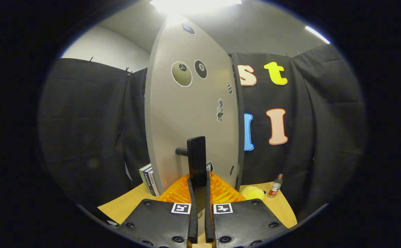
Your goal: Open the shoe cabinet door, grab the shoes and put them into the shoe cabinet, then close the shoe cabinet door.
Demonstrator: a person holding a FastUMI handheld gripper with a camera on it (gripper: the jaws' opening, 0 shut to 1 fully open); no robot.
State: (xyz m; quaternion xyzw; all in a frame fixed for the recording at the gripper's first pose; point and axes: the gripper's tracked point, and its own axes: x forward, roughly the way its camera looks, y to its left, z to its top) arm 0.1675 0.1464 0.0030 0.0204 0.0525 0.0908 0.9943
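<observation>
Hand-held gripper [200,184] with its 2 orange fingers [181,191] closed on the upright black bar handle [197,162] of the grey sticker-covered shoe cabinet door [190,113], directly ahead.

Black cloth walls [83,131], pale ceiling with glaring lights [193,5], seemingly a wooden tabletop [124,206].

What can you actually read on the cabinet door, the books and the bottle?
"8": on the black ball sticker on the door.
Olive ball sticker: its number is too blurred.
Books beside the door: spine print too small.
Bottle: label too small.
The gripper is shut on the handle, which carries no text.
</observation>
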